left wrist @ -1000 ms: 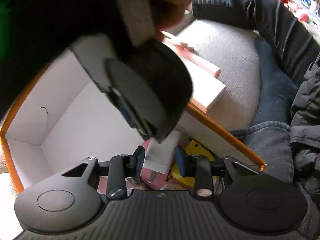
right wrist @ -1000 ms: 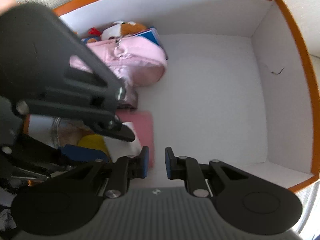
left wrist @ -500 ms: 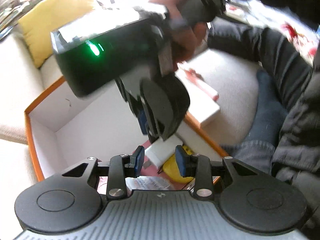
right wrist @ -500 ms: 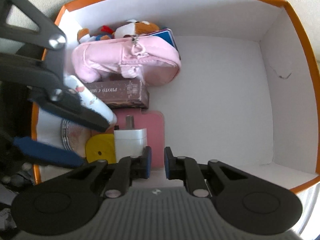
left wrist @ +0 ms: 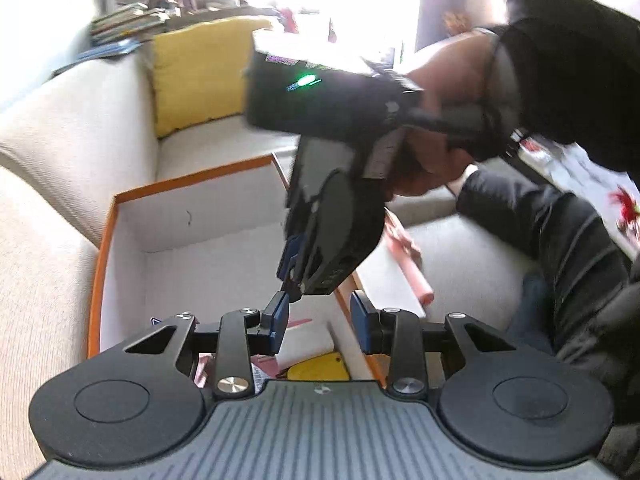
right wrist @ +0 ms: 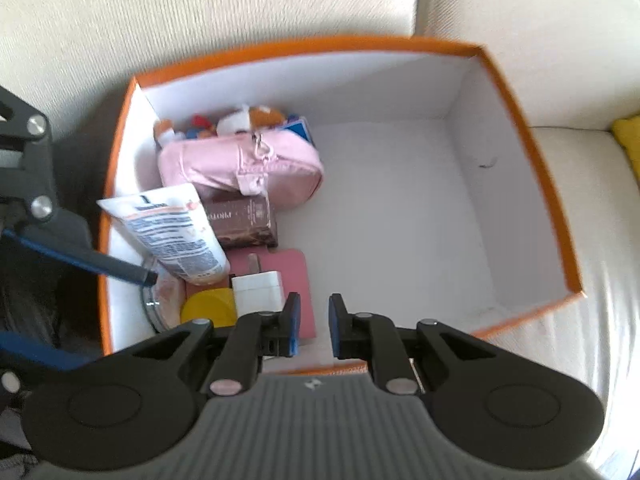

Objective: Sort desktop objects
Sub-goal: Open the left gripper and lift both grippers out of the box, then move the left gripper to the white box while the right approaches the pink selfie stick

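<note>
Orange cardboard box with white insides (right wrist: 532, 160) sits on the cream fabric sofa (right wrist: 240, 8), and its things crowd one end — a soft pink zip pouch (right wrist: 240, 168), a brown printed carton (right wrist: 244, 224), a white squeeze tube (right wrist: 172, 232), a white plug block (right wrist: 258, 292) and a round yellow disc (right wrist: 204, 308). Right gripper (right wrist: 314, 328) hangs over the box with its blue pads a narrow gap apart, holding nothing. Left gripper (left wrist: 320, 324) is a bit wider — empty too.
</note>
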Demonstrator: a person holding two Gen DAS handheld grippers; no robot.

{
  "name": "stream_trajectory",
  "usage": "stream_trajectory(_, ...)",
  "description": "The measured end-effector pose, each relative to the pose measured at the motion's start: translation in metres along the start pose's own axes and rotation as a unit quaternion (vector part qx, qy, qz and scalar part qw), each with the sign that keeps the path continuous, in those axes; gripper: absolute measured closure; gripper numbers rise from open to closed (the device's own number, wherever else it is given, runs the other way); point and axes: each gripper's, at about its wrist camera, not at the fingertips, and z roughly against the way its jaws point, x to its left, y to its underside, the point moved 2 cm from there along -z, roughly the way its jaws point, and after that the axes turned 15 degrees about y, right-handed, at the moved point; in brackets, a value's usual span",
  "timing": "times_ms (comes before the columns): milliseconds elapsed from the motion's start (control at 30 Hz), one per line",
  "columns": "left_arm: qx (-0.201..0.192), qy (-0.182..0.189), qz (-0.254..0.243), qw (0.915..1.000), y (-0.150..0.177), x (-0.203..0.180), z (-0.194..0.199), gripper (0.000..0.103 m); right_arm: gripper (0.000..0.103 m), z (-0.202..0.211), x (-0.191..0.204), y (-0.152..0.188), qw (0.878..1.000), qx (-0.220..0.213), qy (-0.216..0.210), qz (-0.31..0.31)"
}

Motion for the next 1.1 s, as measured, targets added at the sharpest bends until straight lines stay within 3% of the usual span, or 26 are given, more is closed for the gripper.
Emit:
stream_trajectory(67,-0.012,-0.010,0.011,0.9998,-0.003,-0.007,0.001,0.064,0.086,0.015,-0.002,0.011,1.000,-0.016,0.007,-0.018)
stream_trajectory(133,-0.023,-0.011,0.018,0.9995,-0.006,-0.010,0.004,0.058,0.085,0.015,-0.006,0.000,0.999,-0.035,0.015,-0.037)
stream_trajectory(167,-0.026,-0.011,0.022,0.9993,-0.006,-0.010,0.006,0.053,0.085,0.023,-0.006,0.005,0.997,-0.050,0.020,-0.049)
stream_trajectory(467,-0.044,-0.023,0.056,0.9972,-0.012,-0.037,-0.002,0.054,0.082,0.079,-0.009,0.080,0.980,-0.115,0.047,-0.152)
stream_trajectory(733,-0.049,-0.024,0.064,0.9965,-0.010,-0.067,-0.027,0.054,0.082,0.088,0.014,0.153,0.949,-0.163,0.101,-0.252)
stream_trajectory(967,-0.045,-0.033,0.069,0.9961,-0.006,-0.085,-0.056,0.054,0.082,0.071,0.020,0.214,0.903,-0.160,0.135,-0.375)
stream_trajectory(1100,-0.028,-0.045,0.059,0.9969,-0.003,-0.091,-0.080,0.054,0.081,0.057,0.023,0.237,0.883,-0.159,0.162,-0.412)
